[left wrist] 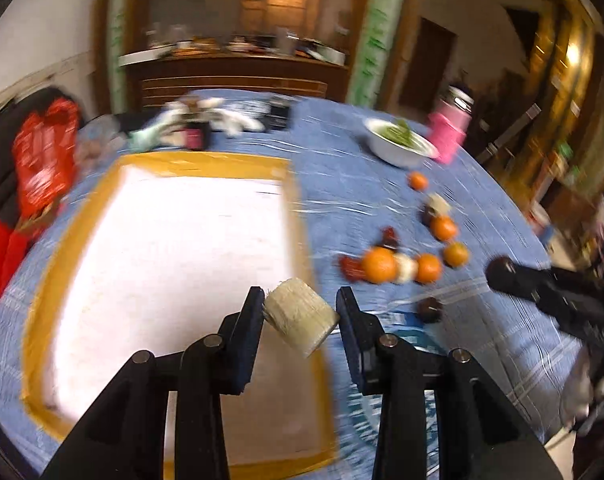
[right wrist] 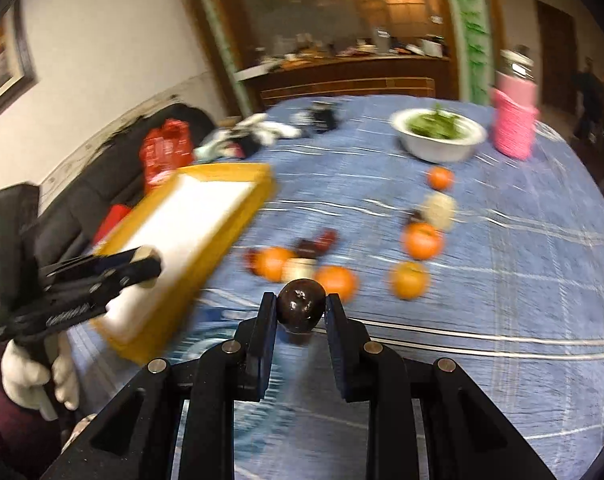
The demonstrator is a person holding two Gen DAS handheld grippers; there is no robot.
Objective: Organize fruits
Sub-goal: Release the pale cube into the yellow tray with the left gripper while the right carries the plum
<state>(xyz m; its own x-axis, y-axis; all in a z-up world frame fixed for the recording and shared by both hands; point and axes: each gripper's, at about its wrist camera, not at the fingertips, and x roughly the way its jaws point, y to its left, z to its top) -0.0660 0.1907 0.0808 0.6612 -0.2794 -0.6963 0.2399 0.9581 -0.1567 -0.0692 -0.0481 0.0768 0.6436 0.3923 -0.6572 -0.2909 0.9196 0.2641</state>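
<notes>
My left gripper [left wrist: 300, 310] is shut on a pale cream cylinder piece [left wrist: 300, 322] and holds it over the right edge of the yellow-rimmed white tray [left wrist: 174, 264]. My right gripper [right wrist: 300, 312] is shut on a dark round fruit [right wrist: 300, 309] above the blue tablecloth. Several oranges [right wrist: 421, 240], pale pieces [right wrist: 437, 208] and dark red fruits [right wrist: 315, 242] lie scattered on the cloth to the tray's right. The right gripper, with its dark fruit [left wrist: 499, 270], shows in the left wrist view. The left gripper [right wrist: 142, 264] shows over the tray [right wrist: 206, 216] in the right wrist view.
A white bowl of greens [right wrist: 437, 136] and a pink-sleeved bottle [right wrist: 515, 120] stand at the far right of the table. Cloths and dark items [left wrist: 210, 120] lie at the far edge. A red bag [left wrist: 46, 156] sits on a dark seat at the left.
</notes>
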